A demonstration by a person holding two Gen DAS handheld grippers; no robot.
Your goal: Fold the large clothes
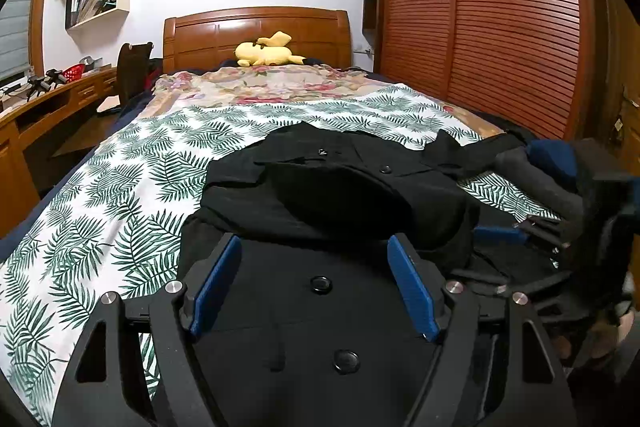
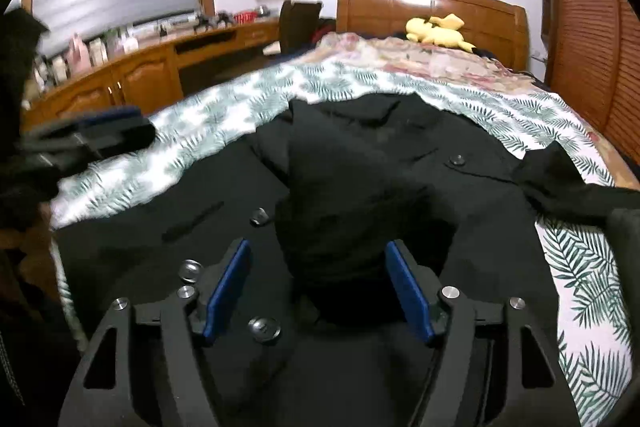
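The big black coat lies on the bed, partly folded, a sleeve sticking out at 3 o'clock. The left gripper and right gripper are both wide apart, holding nothing. Next, I think, grab that sleeve and fold it in.

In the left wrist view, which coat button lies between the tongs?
The upper button on the black coat; the lower button sits nearer the camera, behind the pads.
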